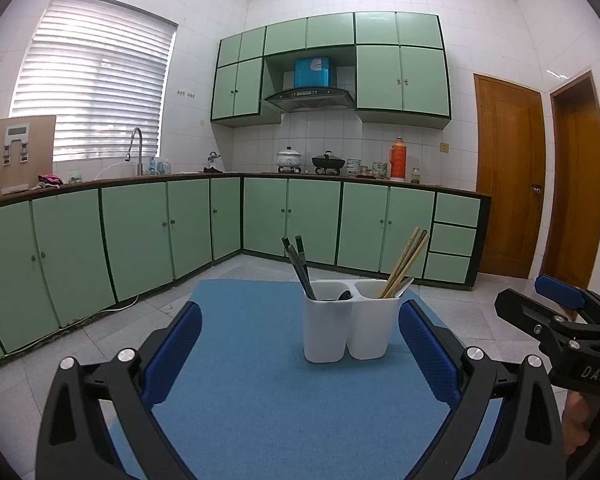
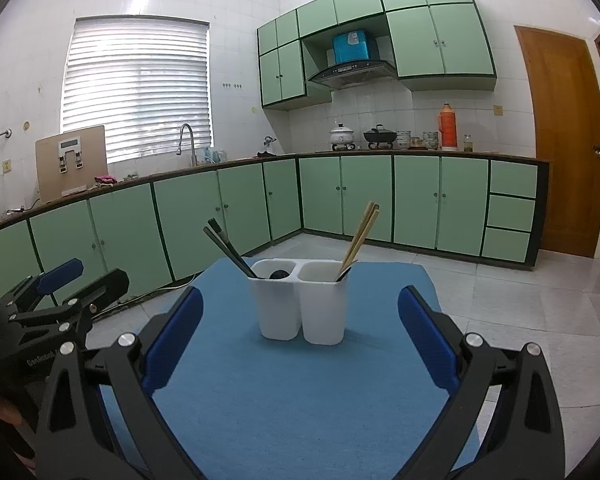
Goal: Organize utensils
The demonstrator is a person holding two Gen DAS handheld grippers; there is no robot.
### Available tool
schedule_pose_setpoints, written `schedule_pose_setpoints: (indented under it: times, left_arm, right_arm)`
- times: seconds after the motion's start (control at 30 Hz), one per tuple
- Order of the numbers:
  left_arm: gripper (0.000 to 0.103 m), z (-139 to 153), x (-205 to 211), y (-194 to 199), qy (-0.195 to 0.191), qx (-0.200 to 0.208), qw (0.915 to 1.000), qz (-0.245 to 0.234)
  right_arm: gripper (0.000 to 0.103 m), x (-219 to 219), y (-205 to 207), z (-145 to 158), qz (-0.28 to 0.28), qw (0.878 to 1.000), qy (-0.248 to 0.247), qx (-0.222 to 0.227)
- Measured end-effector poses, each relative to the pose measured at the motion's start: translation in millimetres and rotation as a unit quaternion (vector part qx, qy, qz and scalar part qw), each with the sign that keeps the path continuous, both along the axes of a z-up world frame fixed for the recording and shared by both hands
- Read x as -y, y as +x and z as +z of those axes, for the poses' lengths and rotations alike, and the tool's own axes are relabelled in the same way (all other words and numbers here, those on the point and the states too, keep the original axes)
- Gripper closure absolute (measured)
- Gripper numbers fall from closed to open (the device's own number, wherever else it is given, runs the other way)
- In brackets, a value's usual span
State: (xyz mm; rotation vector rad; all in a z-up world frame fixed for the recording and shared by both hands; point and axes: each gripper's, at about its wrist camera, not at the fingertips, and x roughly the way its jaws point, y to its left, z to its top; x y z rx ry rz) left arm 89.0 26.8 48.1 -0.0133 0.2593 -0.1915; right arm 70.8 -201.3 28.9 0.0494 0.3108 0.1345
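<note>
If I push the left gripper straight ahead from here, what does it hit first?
Most likely the white two-compartment holder on the blue mat. It stands slightly right of centre between the open left gripper fingers, nothing before it. Depth is hard to judge.

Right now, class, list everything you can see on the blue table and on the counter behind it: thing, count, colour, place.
Utensil holder: one, white, two compartments, on the blue mat.
Dark chopsticks: several, black, left compartment, leaning left.
Wooden chopsticks: several, tan, right compartment, leaning right.
Mat: one, blue, covering the table.
Pot: one, white, on the stove at the back counter.
Wok: one, black, beside the pot.
Thermos: one, orange, right end of the counter.
Faucet: one, silver, under the window.
Left gripper: blue pads, open, empty.
Right gripper: blue pads, open, empty.
</note>
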Motion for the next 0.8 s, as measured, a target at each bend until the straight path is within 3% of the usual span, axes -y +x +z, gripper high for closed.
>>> schedule_pose_setpoints:
  times: [0.8]
  left_arm:
    - [0.006,0.2,-6.8,-1.4,-0.001,0.004,1.0,0.004]
  right_arm:
    - [0.008,1.8,-1.8,0.1,0.0,1.0,-0.002,0.001]
